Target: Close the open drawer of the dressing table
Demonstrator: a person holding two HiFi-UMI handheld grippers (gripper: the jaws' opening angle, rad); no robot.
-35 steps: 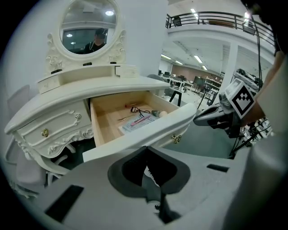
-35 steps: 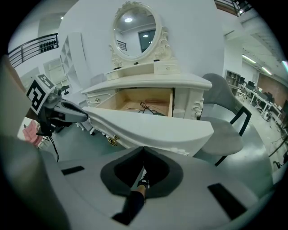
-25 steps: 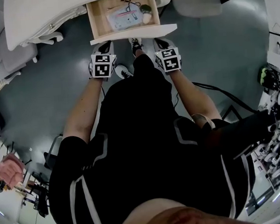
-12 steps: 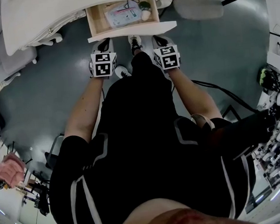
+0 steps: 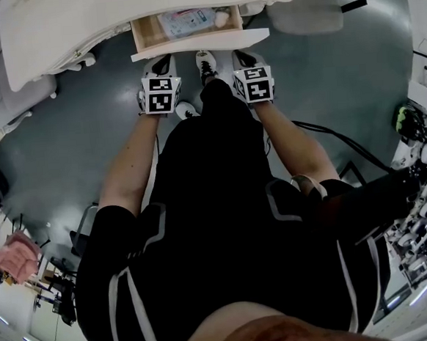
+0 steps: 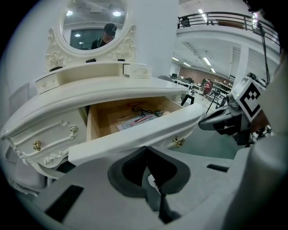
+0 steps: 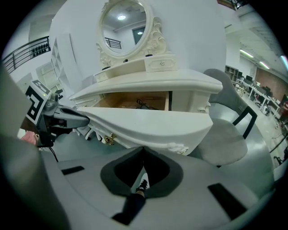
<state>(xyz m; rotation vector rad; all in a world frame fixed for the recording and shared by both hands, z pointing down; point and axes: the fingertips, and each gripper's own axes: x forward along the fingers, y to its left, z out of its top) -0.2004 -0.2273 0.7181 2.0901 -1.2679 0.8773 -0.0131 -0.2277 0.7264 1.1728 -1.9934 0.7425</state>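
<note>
You hold both grippers shut with nothing in them. The left gripper point(image 5: 162, 61) has its jaws meeting tip to tip, and so does the right gripper point(image 5: 243, 54). Closed tips give you two blunt pushers, which looks like the reason for holding them this way.

Each tip sits at the drawer front point(image 5: 200, 45), one toward each end. That spacing should keep the push square so the drawer does not skew. Contact looks likely in both gripper views, but I can't confirm it.

The drawer point(image 6: 92, 128) is partly out from under the dressing table point(image 5: 149, 5) top, not yet shut. Inside it, on the wooden bottom, lies a flat packet point(image 5: 185, 18) with a black cord point(image 6: 143, 110) just beside it and a small pale item point(image 5: 222, 16) at the right end. Everything lies low, so nothing should catch on the tabletop. A brass knob point(image 6: 179, 142) on the front goes unused.
</note>
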